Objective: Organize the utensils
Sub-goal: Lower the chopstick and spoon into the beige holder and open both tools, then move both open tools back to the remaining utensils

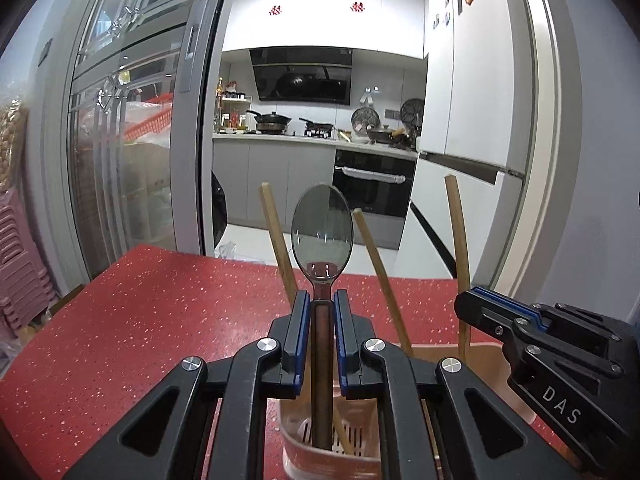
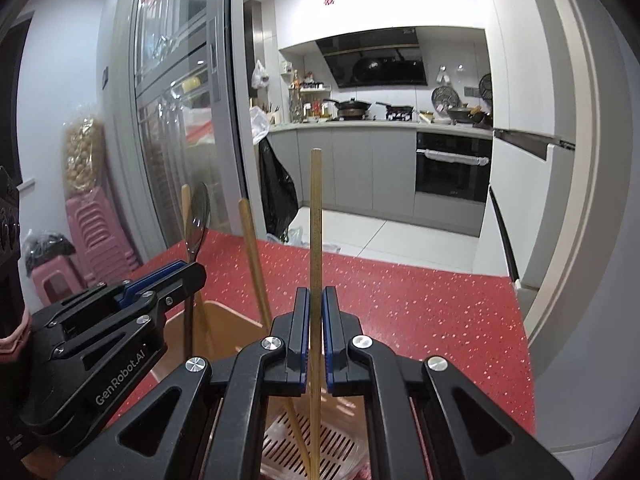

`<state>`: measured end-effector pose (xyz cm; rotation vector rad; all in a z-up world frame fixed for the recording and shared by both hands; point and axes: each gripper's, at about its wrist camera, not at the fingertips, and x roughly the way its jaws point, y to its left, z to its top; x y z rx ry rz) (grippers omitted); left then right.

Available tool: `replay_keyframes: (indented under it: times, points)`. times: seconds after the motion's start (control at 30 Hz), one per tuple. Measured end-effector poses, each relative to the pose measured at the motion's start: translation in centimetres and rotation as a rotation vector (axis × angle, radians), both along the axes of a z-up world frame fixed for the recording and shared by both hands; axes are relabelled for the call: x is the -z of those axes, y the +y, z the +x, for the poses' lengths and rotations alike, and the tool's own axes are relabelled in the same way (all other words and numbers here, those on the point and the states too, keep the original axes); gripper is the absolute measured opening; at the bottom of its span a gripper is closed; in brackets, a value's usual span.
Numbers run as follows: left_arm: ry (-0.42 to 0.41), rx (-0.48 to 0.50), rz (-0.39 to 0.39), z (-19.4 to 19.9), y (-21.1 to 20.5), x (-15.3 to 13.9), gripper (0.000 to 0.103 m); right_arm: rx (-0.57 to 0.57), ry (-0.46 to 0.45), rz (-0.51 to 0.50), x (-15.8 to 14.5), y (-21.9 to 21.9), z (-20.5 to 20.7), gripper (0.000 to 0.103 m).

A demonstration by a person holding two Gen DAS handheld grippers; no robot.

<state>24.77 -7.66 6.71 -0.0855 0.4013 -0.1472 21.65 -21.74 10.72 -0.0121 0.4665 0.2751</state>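
Left gripper (image 1: 322,300), marked "GenRobot.AI", clamps a dark-handled metal spoon (image 1: 321,232) at frame centre; right gripper (image 2: 316,300), marked "DAS", pinches a light wooden chopstick (image 2: 315,216) over the pink slotted plastic holder (image 2: 320,444).

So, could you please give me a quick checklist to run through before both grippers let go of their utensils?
1. Left gripper around the spoon handle: ok.
2. Spoon's lower end inside the pink utensil holder: ok.
3. Right gripper around its chopstick: ok.
4. Chopstick's tip over the holder's slotted floor: ok; touching it: cannot tell.
5. Grippers apart from each other: ok.
6. Holder steady on the red table: cannot tell.
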Motion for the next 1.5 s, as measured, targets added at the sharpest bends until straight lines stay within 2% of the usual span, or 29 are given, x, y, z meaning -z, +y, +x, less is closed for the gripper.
replay_keyframes:
  times: [0.17, 0.43, 0.47, 0.53, 0.6, 0.73, 0.9, 1.0, 1.2, 1.43, 1.5]
  points:
    - [0.047, 0.007, 0.020, 0.3, 0.1, 0.6, 0.037, -0.005, 0.058, 0.013, 0.2, 0.0, 0.8, 0.007]
    - [0.070, 0.009, 0.020, 0.1, 0.5, 0.3, 0.037, -0.010, 0.140, 0.064, 0.5, -0.6, 1.6, 0.009]
    - [0.070, 0.008, 0.019, 0.0, 0.5, 0.2, 0.037, -0.010, 0.145, 0.069, 0.4, -0.6, 1.6, 0.012]
    - [0.071, 0.005, 0.015, -0.3, 0.7, -0.1, 0.037, -0.008, 0.155, 0.082, 0.4, -0.9, 1.4, 0.025]
    - [0.066, 0.003, 0.016, -0.6, 0.9, -0.4, 0.037, -0.002, 0.151, 0.102, 0.2, -1.2, 1.1, 0.044]
    - [0.061, -0.001, 0.021, -1.4, 1.3, -1.2, 0.037, 0.006, 0.148, 0.128, -0.7, -1.6, 0.5, 0.046]
    - [0.077, 0.002, 0.049, -3.4, 2.1, -2.1, 0.037, 0.004, 0.150, 0.142, -2.1, -1.8, -1.4, 0.070]
    - [0.120, 0.010, 0.073, -4.6, 3.0, -2.0, 0.037, -0.002, 0.159, 0.142, -2.5, -1.7, -3.0, 0.080]
    - [0.233, -0.003, 0.098, -7.5, 5.2, -0.5, 0.037, 0.003, 0.240, 0.172, -1.7, -1.6, -6.5, 0.084]
    - [0.330, 0.013, 0.149, -11.9, 7.0, 2.9, 0.037, 0.028, 0.399, 0.212, 2.4, -1.2, -10.4, 0.089]
    - [0.357, 0.025, 0.152, -13.2, 7.4, 4.0, 0.037, 0.035, 0.439, 0.214, 3.7, -1.0, -11.4, 0.100]
